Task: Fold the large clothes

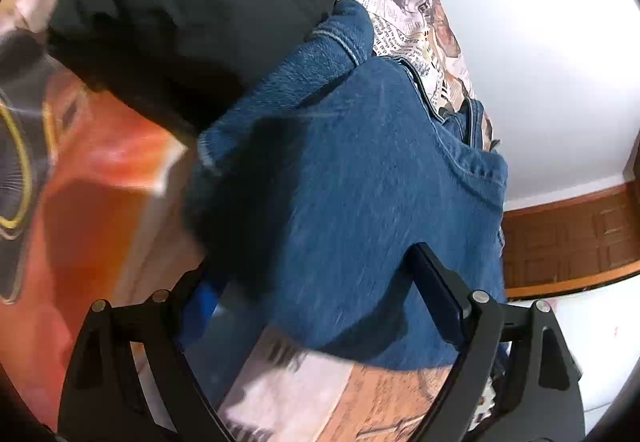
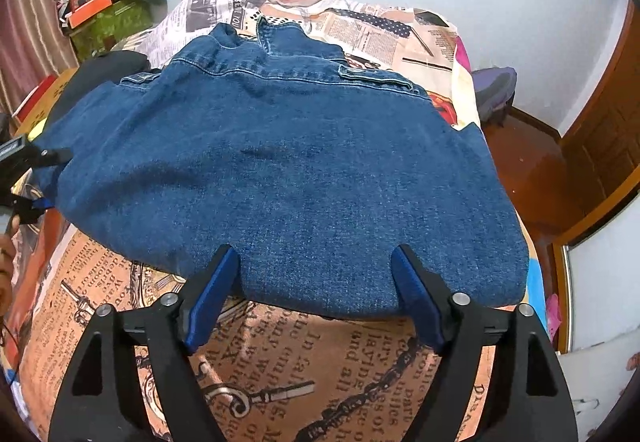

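A blue denim jacket (image 2: 280, 169) lies spread on a bed with a newspaper-print cover (image 2: 328, 370), collar at the far end. My right gripper (image 2: 316, 274) is open, its blue-padded fingers (image 2: 212, 294) resting at the jacket's near hem, nothing between them. My left gripper (image 1: 316, 274) is open with denim (image 1: 360, 181) lying between its wide-apart fingers; its left finger is blurred and partly hidden by cloth. The left gripper also shows in the right wrist view (image 2: 28, 181) at the jacket's left edge.
A black garment (image 1: 192, 13) lies beside the jacket on the left; it also shows in the right wrist view (image 2: 96, 73). A cluttered green surface (image 2: 108, 21) stands at the far left. A wooden door (image 2: 600, 145) and red-brown floor (image 2: 532, 177) are on the right.
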The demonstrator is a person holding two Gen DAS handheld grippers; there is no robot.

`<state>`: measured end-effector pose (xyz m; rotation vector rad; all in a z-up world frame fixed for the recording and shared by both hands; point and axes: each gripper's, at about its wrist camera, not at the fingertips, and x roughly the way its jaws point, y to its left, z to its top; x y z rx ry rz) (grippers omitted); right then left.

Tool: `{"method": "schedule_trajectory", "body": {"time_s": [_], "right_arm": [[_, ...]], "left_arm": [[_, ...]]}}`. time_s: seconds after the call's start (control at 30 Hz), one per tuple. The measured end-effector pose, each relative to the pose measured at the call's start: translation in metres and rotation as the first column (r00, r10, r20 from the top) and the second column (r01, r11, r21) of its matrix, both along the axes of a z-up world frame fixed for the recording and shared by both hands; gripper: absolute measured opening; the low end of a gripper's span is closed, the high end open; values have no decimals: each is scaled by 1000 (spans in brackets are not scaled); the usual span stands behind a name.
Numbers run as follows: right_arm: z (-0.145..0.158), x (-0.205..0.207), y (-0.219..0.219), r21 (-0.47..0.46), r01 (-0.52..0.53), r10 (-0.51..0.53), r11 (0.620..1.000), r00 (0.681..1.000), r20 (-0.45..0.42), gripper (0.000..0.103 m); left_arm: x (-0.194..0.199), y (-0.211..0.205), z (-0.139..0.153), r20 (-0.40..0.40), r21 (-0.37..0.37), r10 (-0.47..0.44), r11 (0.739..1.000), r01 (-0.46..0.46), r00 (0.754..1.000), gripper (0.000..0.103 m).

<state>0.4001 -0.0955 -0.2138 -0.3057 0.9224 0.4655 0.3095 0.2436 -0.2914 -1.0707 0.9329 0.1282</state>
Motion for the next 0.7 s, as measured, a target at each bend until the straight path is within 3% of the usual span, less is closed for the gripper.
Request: {"method": "schedule_trajectory", "body": {"time_s": [0.03,0.1,0.13,0.23,0.27,0.33,0.4,0.53,0.7], "right_arm": [[0,0,0,1,1,-1,1000,1000,0,80],[0,1,1,1,4,-4,1000,1000,-2,80],[0,1,2,1,5,-5,1000,1000,-5,80],[2,3,1,3,10,-10,1000,1000,-20,80],[3,4,1,6,13,-13,1000,1000,-26,80],[6,6,2,12,18,-18,1000,999,-39,80],[9,8,2,20,24,-23,1000,999,-49,80],[21,11,4,51,38,-35,998,998,-50,80],[46,10,19,113,13,-14,993,1000,1,80]], "left_arm": [[5,0,-1,14,-20,5,1000,-5,1000,88],[8,-3,3,43,-35,15,999,-13,999,73],[9,-5,8,52,-16,14,1000,-13,999,70],[13,-16,25,49,89,-6,996,2,999,59],[14,-19,30,46,124,-22,992,16,999,50],[16,-26,43,37,201,-54,979,45,998,36],[13,-37,66,34,317,-47,948,34,998,21],[7,-63,114,118,522,-63,853,-7,991,10],[1,-56,164,278,478,-19,870,-121,960,10]]}}
